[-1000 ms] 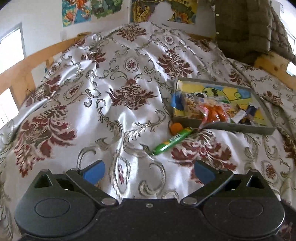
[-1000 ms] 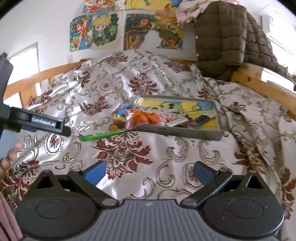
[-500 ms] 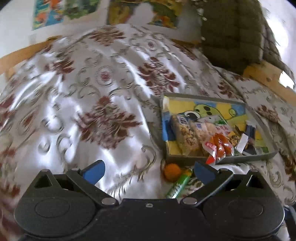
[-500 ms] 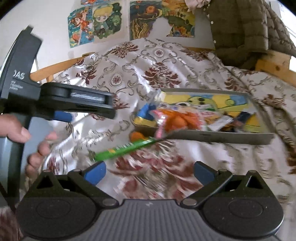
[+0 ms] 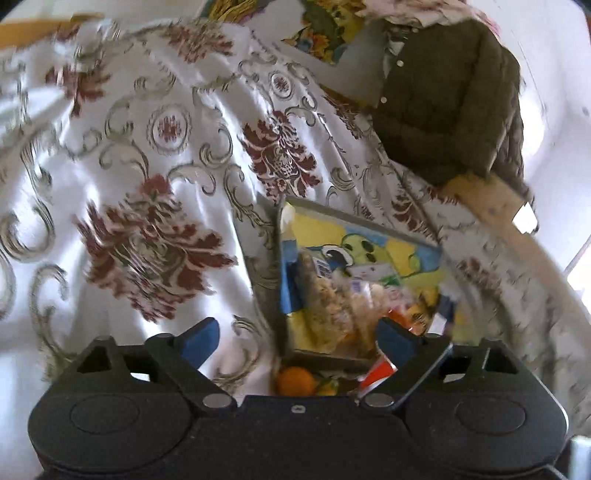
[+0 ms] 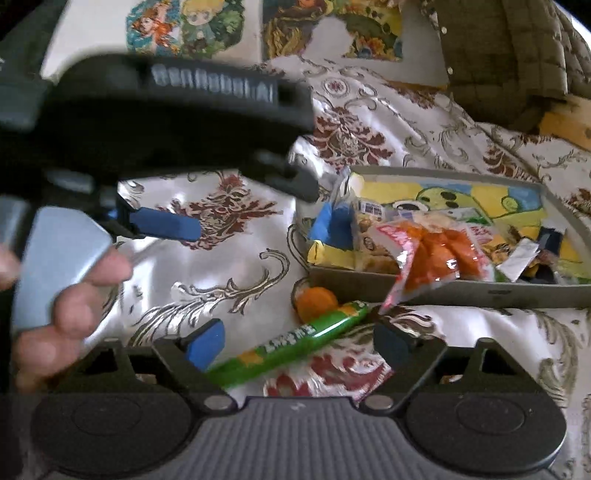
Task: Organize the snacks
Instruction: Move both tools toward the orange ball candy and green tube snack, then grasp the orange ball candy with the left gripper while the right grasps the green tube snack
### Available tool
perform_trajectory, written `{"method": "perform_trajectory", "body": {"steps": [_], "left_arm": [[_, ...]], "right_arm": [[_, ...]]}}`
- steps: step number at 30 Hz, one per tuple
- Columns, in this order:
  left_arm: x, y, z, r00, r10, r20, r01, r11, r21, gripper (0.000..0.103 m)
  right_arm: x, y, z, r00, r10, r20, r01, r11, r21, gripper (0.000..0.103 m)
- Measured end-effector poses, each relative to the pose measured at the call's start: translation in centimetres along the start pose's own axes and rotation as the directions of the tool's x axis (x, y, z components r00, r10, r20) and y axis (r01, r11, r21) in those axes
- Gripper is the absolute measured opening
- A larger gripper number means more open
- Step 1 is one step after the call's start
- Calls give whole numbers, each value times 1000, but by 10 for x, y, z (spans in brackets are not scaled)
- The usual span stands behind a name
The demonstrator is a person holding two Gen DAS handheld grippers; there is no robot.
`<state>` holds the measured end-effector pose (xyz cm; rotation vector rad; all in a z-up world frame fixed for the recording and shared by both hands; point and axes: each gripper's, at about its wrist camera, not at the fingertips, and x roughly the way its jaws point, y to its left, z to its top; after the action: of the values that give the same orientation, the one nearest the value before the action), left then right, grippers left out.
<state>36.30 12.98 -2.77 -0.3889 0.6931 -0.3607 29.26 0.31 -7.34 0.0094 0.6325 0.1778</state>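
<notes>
A grey tray (image 6: 458, 292) with a cartoon-printed floor lies on the bed and holds several snack packets; it also shows in the left wrist view (image 5: 291, 280). An orange-red packet (image 6: 432, 254) hangs over its front wall. A small orange round snack (image 6: 317, 300) and a green stick pack (image 6: 295, 341) lie on the bedspread in front of the tray. My right gripper (image 6: 299, 341) is open with the green stick pack between its fingers, not clamped. My left gripper (image 5: 297, 338) is open and empty above the tray's near corner; the orange snack (image 5: 295, 381) lies just below it.
The bed has a shiny white bedspread (image 5: 155, 192) with dark red flowers. A wooden bed rail (image 5: 517, 243) runs along the right side. An olive quilted jacket (image 5: 450, 103) hangs at the back right. Posters (image 6: 192, 26) are on the wall. The person's hand (image 6: 66, 302) holds the left gripper.
Both grippers have moved forward toward the tray. The left gripper swung right over the tray's near corner. The right gripper came down around the green stick pack. Both stayed open.
</notes>
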Motion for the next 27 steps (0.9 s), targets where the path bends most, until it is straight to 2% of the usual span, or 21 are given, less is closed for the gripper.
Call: {"method": "perform_trajectory", "body": {"steps": [1, 3, 6, 8, 10, 13, 20, 22, 27], "left_arm": [[4, 3, 0, 1000, -28, -15, 27, 999, -31, 76], [14, 6, -2, 997, -64, -52, 60, 996, -70, 70], [25, 5, -7, 994, -43, -103, 38, 998, -53, 64], [32, 5, -10, 990, -29, -137, 25, 999, -30, 59], [38, 5, -14, 985, -13, -170, 9, 1000, -19, 53], [46, 7, -19, 978, 1, -210, -4, 1000, -11, 47], [60, 7, -28, 974, 31, -226, -33, 999, -2, 46], [63, 9, -28, 975, 33, -222, -35, 999, -6, 42], [67, 19, -28, 973, 10, -229, -27, 997, -71, 42]], "right_arm": [[4, 1, 0, 1000, -8, -11, 8, 1000, 4, 84], [10, 1, -1, 999, -24, -26, 24, 1000, 8, 82], [12, -2, -6, 999, -27, -33, 27, 1000, 1, 75], [11, -4, -8, 999, -41, -36, 40, 999, -24, 64], [9, -7, -9, 998, -43, -43, 41, 999, -33, 57], [3, -14, -9, 998, -28, -55, 26, 999, -27, 53], [-3, -14, -6, 997, -35, -67, 31, 998, -60, 43], [1, -16, -5, 997, -22, -77, 19, 999, -34, 42], [13, -18, -1, 994, -7, -105, 5, 1000, -15, 44]]}}
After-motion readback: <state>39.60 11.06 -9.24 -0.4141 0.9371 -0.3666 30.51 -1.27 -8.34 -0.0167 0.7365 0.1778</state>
